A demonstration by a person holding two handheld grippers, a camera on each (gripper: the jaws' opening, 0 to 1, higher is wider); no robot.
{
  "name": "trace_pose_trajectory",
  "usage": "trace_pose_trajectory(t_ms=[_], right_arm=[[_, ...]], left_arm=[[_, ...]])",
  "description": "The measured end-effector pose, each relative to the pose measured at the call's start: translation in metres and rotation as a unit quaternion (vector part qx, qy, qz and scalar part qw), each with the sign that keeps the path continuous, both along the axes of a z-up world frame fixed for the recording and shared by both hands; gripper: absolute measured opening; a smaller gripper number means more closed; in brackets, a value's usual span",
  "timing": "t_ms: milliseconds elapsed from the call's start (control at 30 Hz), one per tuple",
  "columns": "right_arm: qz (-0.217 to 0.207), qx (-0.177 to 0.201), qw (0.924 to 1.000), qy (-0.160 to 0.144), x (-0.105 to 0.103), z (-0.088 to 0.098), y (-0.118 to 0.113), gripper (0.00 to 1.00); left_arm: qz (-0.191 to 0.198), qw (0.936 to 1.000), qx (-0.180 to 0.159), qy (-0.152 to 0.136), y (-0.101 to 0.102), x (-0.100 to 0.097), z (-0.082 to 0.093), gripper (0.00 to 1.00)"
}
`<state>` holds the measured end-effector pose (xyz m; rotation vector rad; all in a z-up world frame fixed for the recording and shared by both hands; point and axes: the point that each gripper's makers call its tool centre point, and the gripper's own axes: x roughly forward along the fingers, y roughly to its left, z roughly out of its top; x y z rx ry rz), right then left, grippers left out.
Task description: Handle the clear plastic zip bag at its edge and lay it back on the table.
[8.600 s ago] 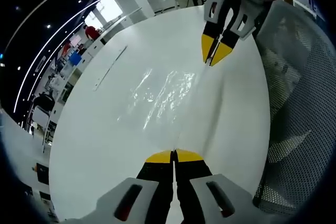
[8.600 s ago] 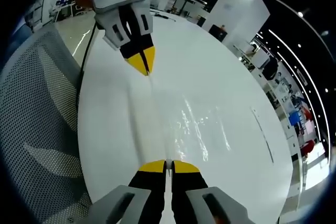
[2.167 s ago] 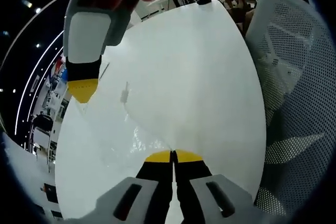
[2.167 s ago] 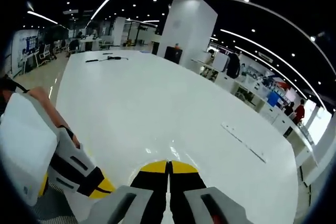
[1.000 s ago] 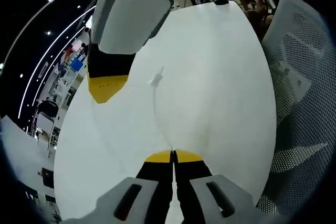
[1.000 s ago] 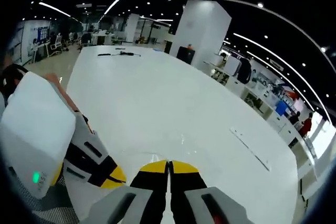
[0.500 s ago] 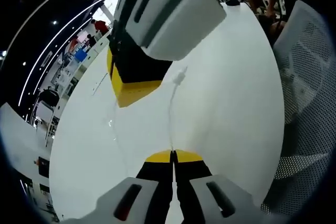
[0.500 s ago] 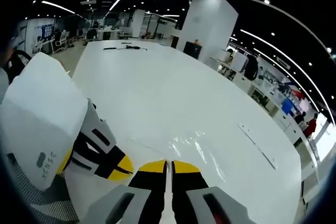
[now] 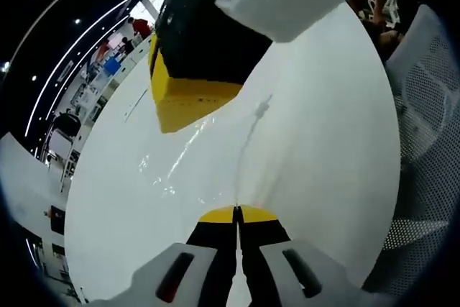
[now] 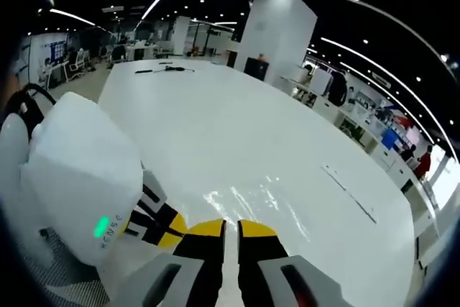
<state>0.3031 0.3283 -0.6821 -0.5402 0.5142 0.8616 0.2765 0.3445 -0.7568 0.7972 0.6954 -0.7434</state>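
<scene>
Zip bag point(image 9: 188, 163) pinched by left gripper point(image 9: 238, 214).

— Where is the bag?
— The zip bag point(image 9: 188, 167) lies on the table point(image 9: 323, 149), just ahead of my left gripper point(image 9: 237, 212).
— Your other one?
— My right gripper point(image 10: 230, 225) sits beside my left, over the bag's near edge.

White mesh chair point(image 9: 431, 127) stands beside the table point(image 9: 330, 141). Black cable point(image 10: 164, 69) lies at the table's far end. White pillar point(image 10: 277, 34) stands behind.
</scene>
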Motion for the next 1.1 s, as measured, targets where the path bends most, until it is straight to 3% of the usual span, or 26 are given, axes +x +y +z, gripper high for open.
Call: trace_pose_trajectory(t_ms=[433, 700, 1100], right_arm=[[-0.060, 0.005, 0.9975, 0.037, -0.016, -0.018, -0.034, 0.03], [-0.076, -0.007, 0.9954, 0.057, -0.021, -0.037, -0.041, 0.03], [-0.085, -0.005, 0.9934, 0.077, -0.028, -0.052, -0.041, 0.03]], left_arm=[[-0.017, 0.9999, 0.002, 0.002, -0.009, -0.004, -0.001, 0.00], [-0.017, 0.9998, 0.003, 0.007, -0.010, -0.008, -0.001, 0.03], [-0.017, 0.9998, -0.005, 0.013, -0.015, -0.017, 0.001, 0.09]])
